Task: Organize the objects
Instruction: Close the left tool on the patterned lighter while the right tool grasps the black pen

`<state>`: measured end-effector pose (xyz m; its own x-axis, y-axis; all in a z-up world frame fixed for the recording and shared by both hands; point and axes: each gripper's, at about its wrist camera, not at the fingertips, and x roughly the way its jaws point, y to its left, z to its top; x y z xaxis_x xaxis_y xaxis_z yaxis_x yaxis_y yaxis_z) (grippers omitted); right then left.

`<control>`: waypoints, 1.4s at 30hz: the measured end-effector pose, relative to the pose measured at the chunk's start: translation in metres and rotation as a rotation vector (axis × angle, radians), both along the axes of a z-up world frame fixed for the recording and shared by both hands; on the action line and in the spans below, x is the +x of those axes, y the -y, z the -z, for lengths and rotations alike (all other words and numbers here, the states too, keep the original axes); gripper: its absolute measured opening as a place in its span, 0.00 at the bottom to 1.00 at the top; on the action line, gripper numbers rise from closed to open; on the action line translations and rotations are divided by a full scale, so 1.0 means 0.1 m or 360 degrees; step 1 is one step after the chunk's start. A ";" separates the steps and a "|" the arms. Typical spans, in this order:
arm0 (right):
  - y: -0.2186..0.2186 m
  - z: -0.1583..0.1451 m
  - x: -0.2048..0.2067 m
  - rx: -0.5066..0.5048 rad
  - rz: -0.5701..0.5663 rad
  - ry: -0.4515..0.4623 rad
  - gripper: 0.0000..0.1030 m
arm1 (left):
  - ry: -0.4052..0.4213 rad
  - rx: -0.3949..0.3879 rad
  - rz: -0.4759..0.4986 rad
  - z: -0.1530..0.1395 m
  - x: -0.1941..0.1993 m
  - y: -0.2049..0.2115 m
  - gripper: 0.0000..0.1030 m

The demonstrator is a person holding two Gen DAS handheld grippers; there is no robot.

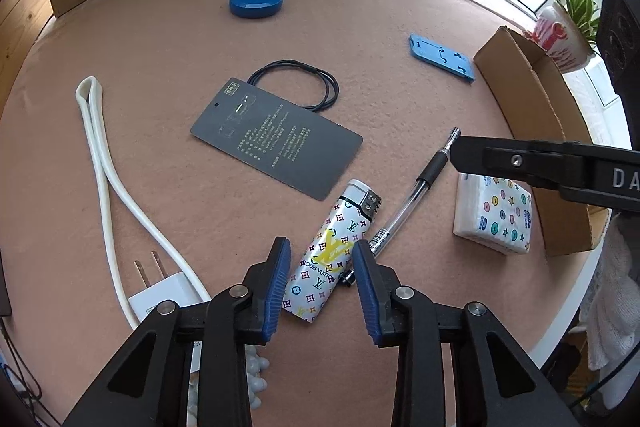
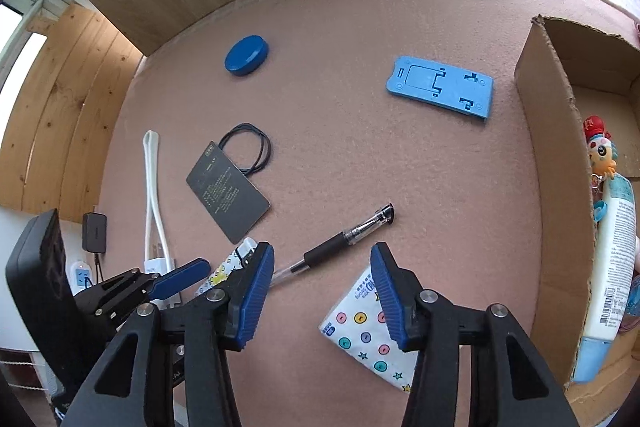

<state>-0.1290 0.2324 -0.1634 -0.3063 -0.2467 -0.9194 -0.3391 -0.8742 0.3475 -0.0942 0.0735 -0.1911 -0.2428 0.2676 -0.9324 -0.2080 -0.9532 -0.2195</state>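
My left gripper [image 1: 322,261] is open low over the pink mat, with a white patterned lighter [image 1: 336,247] lying between its blue pads. A clear pen with a black grip [image 1: 416,187] lies just right of the lighter. My right gripper [image 2: 322,269] is open too, hovering over the pen [image 2: 344,239] and a tissue pack with coloured buttons [image 2: 368,335]. The tissue pack [image 1: 496,215] lies beside an open cardboard box [image 2: 560,187]. The box holds a white tube [image 2: 608,279] and a small toy [image 2: 598,151].
Spread on the mat are a dark grey card [image 1: 276,137], a black cord loop [image 1: 296,83], a blue round lid [image 1: 256,1], a blue phone stand [image 1: 442,57], and a white cable [image 1: 100,167] with its plug [image 1: 160,295]. A wooden panel stands behind.
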 end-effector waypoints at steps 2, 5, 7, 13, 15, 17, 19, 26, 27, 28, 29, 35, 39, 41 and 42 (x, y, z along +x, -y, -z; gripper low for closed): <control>0.02 0.02 -0.06 0.0047 -0.0006 0.0037 0.39 | 0.0000 0.0011 0.0010 0.01 -0.02 -0.01 0.32; 0.06 0.10 -0.14 0.0065 -0.0018 0.0122 0.35 | -0.0002 0.0010 0.0032 0.00 -0.04 -0.02 0.30; 0.09 0.15 -0.17 0.0089 -0.0033 0.0161 0.33 | -0.0012 -0.0001 0.0047 0.00 -0.05 -0.04 0.29; 0.21 0.19 -0.26 0.0232 -0.0080 0.0166 0.28 | -0.0021 -0.0003 0.0059 -0.01 -0.06 -0.03 0.29; 0.27 0.19 -0.28 0.0291 -0.0120 0.0165 0.27 | -0.0016 -0.0004 0.0065 -0.01 -0.06 -0.02 0.29; 0.24 0.20 -0.29 0.0202 -0.0097 0.0173 0.27 | -0.0010 -0.0006 0.0070 -0.01 -0.06 -0.01 0.29; 0.25 0.20 -0.32 0.0197 -0.0118 0.0188 0.29 | -0.0008 -0.0005 0.0073 -0.01 -0.05 0.00 0.29; 0.39 0.18 -0.27 0.0399 -0.0308 0.0141 0.21 | -0.0009 -0.0020 0.0062 0.01 -0.09 -0.05 0.29; 0.36 0.17 -0.24 0.0400 -0.0316 0.0134 0.17 | -0.0011 -0.0023 0.0062 0.01 -0.09 -0.06 0.29; 0.32 0.17 -0.21 0.0400 -0.0319 0.0129 0.16 | -0.0012 -0.0027 0.0064 0.00 -0.09 -0.06 0.29; 0.29 0.17 -0.18 0.0390 -0.0315 0.0120 0.13 | -0.0014 -0.0032 0.0068 0.00 -0.09 -0.07 0.29; 0.14 0.17 0.00 0.0301 -0.0260 0.0078 0.11 | 0.0002 -0.0019 0.0106 -0.01 -0.06 -0.13 0.26; 0.08 0.15 0.10 0.0242 -0.0237 0.0080 0.11 | 0.0009 -0.0012 0.0099 -0.01 -0.05 -0.18 0.30; 0.09 0.15 0.16 0.0238 -0.0237 0.0066 0.11 | -0.0005 -0.0027 0.0100 -0.02 -0.07 -0.20 0.30; 0.10 0.15 0.18 0.0251 -0.0241 0.0052 0.11 | -0.0010 -0.0030 0.0098 -0.02 -0.07 -0.21 0.30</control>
